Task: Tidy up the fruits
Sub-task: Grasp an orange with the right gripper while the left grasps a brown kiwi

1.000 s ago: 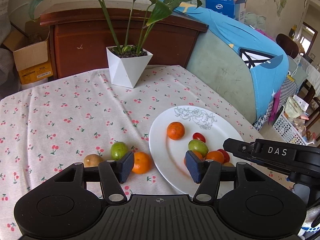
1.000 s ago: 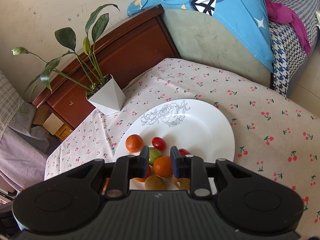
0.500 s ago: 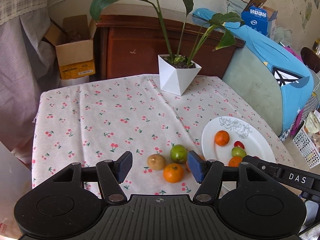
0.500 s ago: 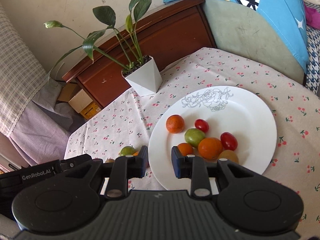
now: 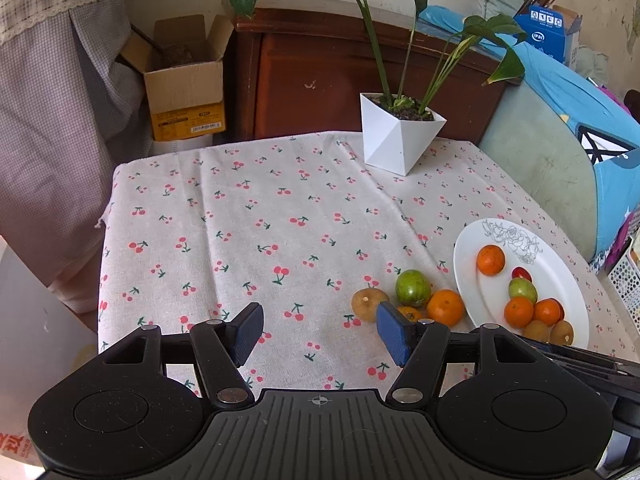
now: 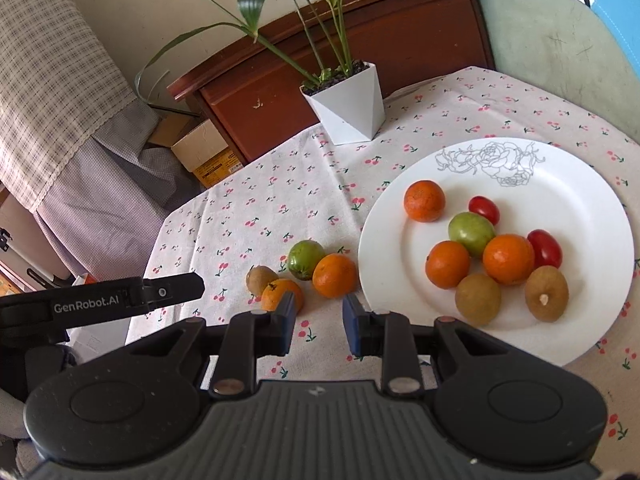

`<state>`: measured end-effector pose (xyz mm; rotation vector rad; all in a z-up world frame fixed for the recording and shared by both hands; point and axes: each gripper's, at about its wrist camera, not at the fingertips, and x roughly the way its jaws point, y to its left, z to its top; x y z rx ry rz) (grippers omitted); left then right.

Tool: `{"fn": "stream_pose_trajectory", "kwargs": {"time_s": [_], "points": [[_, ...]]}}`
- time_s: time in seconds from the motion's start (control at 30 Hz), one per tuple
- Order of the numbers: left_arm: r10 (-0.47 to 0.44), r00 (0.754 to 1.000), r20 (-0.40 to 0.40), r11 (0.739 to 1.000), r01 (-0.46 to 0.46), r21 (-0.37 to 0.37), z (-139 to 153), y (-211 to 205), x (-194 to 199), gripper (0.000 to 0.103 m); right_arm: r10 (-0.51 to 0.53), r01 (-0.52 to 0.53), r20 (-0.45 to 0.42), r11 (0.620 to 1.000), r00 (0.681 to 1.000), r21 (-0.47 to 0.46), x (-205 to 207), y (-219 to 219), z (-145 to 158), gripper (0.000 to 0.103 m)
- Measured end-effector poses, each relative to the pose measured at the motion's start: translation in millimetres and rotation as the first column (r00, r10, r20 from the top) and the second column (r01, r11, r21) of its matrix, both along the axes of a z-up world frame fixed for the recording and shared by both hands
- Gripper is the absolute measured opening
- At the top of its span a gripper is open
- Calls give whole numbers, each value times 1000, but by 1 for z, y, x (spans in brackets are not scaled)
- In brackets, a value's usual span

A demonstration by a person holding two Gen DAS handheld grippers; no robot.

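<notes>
A white plate [image 6: 580, 184] holds several fruits: oranges, a green fruit [image 6: 470, 229], red tomatoes and brown fruits. It also shows at the right of the left wrist view [image 5: 560, 272]. On the cloth left of the plate lie a green fruit [image 6: 305, 258], two oranges [image 6: 334, 275] [image 6: 276, 293] and a brown fruit [image 6: 257, 278]. My right gripper [image 6: 318, 322] is open and empty, just in front of these loose fruits. My left gripper [image 5: 320, 330] is open and empty, left of the loose green fruit [image 5: 413, 288].
A white pot with a leafy plant [image 5: 400, 140] stands at the table's far edge. A cherry-print cloth [image 5: 260, 232] covers the table. A wooden cabinet [image 5: 320, 76], a cardboard box [image 5: 186, 84] and a sofa [image 5: 560, 140] lie beyond it.
Both grippers have pulled back and swung left, away from the plate. The right gripper's jaws have opened a little. The loose fruits now sit ahead of the right gripper.
</notes>
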<state>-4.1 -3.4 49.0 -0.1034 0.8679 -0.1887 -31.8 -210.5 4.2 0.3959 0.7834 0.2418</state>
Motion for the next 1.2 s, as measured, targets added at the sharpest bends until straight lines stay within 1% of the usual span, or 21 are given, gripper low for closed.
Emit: {"fn": "stream_pose_trajectory", "kwargs": {"time_s": [0.23,0.3,0.4,0.53,0.67,0.8,0.87,1.03,1.2], "points": [[67,998,-22,998,-67,-13,-3,20,8,63,38,-38,-6,999,999,-15,13,25,-7,28],[81,996,-28,997,-81,-15,-4,26,9,63,43,-43,-6,998,999,-36,18,33,-9,28],[86,996,-37,996,-87,-32,-4,32,10,63,40,-41,-7,997,999,-66,24,41,-12,36],[75,996,-43,997,-77,-32,-6,33,10,63,37,-38,-8,992,999,-122,30,51,-17,36],[59,997,-51,998,-61,-28,-11,28,10,63,39,-38,2,988,999,-150,31,53,-18,31],[37,998,-52,999,-38,-19,-17,21,10,63,44,-44,-5,991,999,-128,26,47,-18,30],[27,998,-49,999,-28,-16,-19,17,10,63,46,-47,-11,990,999,-131,21,43,-16,30],[-9,1000,-18,1000,8,-18,-24,3,10,62,40,-45,-37,991,999,-127,9,32,-15,30],[-40,999,3,999,40,-37,-28,-11,12,61,15,-21,-52,992,999,-122,0,20,-13,30]]}}
